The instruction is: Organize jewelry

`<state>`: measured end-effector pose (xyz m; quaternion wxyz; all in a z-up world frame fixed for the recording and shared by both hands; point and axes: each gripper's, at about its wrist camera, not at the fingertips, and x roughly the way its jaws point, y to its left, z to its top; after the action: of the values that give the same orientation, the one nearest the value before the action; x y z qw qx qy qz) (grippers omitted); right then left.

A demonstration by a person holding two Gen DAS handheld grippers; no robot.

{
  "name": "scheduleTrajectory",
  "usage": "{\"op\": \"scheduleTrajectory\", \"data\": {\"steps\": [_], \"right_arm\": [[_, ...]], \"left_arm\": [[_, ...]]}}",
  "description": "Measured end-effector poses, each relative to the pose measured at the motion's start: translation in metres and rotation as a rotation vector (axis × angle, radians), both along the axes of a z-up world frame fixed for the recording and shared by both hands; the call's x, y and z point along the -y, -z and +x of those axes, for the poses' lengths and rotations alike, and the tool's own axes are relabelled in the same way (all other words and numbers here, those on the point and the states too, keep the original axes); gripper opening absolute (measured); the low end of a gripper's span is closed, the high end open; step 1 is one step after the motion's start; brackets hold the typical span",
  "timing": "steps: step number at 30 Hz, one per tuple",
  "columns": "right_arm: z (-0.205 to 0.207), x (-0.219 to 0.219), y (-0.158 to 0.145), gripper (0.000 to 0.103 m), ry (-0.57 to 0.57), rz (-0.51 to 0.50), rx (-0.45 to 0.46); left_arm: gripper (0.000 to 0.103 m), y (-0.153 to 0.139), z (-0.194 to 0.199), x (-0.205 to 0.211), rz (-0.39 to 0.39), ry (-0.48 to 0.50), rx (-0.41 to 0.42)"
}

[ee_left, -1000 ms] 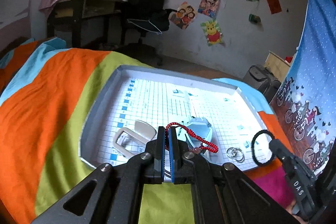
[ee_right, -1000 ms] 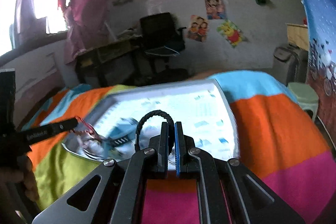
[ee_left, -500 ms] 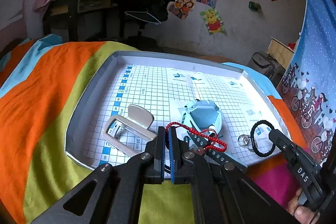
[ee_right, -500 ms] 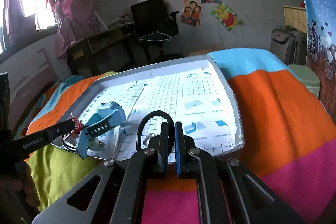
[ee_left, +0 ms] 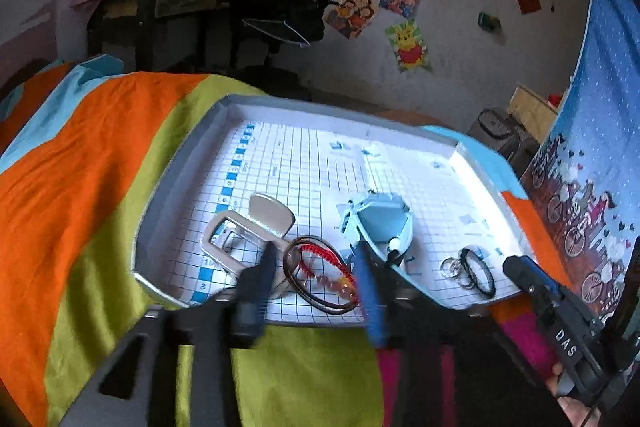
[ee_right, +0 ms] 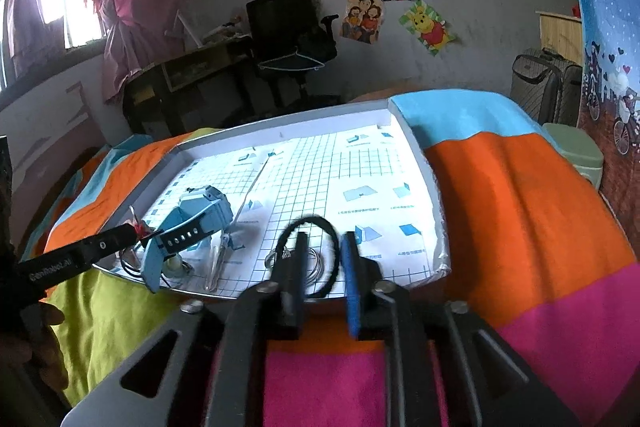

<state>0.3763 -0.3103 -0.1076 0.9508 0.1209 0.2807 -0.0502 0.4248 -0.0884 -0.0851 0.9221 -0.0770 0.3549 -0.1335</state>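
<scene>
A bed (ee_left: pixel 100 195) under a striped orange, green and blue cover fills the lower part of both views, and a shallow grey tray (ee_left: pixel 188 155) lined with a gridded sheet is seen lying on it at mid-frame. Along the tray's lower edge the jewelry is laid out: a light blue watch (ee_left: pixel 378 221) at centre, a silver clip (ee_left: pixel 240 235) to its left, a red beaded bracelet (ee_left: pixel 320 273) with dark cords between them, a black hair tie (ee_right: pixel 316 255) and small silver rings (ee_left: pixel 454 269) lower right. The sorting is judged to be well advanced, though final spacing may remain. The left tongs (ee_left: pixel 316 279) are held wide apart astride the bracelet, gripping nothing. The right tongs (ee_right: pixel 324 267) are likewise spread, straddling the hair tie, which lies free.
</scene>
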Motion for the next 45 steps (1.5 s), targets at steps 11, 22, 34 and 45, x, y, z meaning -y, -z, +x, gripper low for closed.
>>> {"op": "scheduleTrajectory", "data": {"steps": [11, 22, 34, 45], "right_arm": [[-0.062, -0.02, -0.083, 0.074, -0.029, -0.056, 0.161], [-0.18, -0.046, -0.158, 0.102, -0.082, -0.116, 0.347], [-0.303, -0.065, -0.191, 0.102, -0.054, -0.158, 0.442], [-0.356, -0.077, -0.177, 0.102, -0.038, -0.156, 0.405]], "left_arm": [[0.103, -0.078, -0.078, -0.041, -0.111, -0.104, 0.274], [0.103, -0.153, -0.182, -0.07, -0.033, -0.1, 0.451], [0.103, -0.17, -0.286, -0.101, -0.004, -0.098, 0.495], [0.103, -0.142, -0.334, -0.122, -0.001, -0.164, 0.35]]}}
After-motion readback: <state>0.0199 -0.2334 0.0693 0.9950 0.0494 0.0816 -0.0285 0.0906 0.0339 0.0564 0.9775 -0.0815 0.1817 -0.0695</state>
